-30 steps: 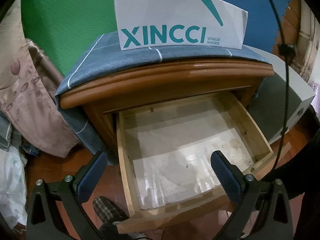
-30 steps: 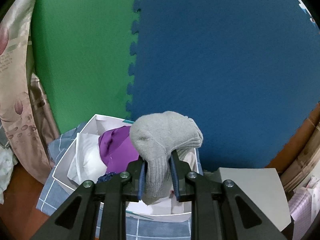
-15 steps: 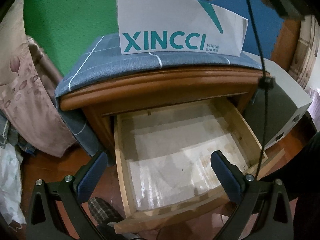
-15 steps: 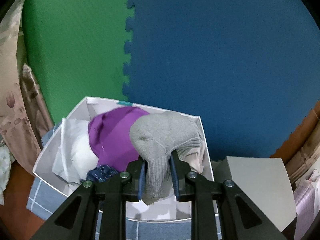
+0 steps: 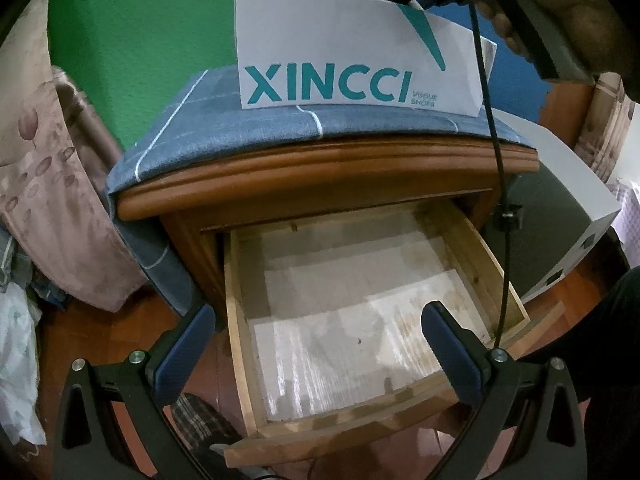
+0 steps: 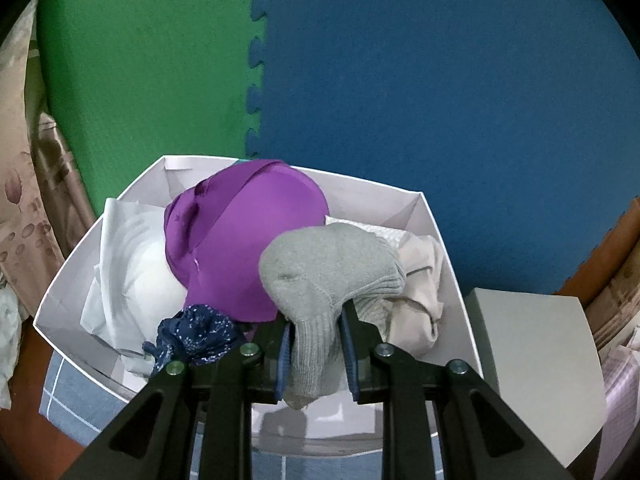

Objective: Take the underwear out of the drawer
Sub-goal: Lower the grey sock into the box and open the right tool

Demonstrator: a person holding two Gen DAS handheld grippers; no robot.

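From the left wrist view I read one piece of lettering: "XINCCI" in large teal capitals on the front wall of the white cardboard shoe box [image 5: 320,36], which stands on the blue checked cloth [image 5: 224,140] over the brown wooden nightstand [image 5: 320,168]. Just right of that word, in much smaller teal print, I make out "VOGUE SHOES" in two lines. A teal curved stripe runs above it. In the right wrist view I find no readable text on anything.
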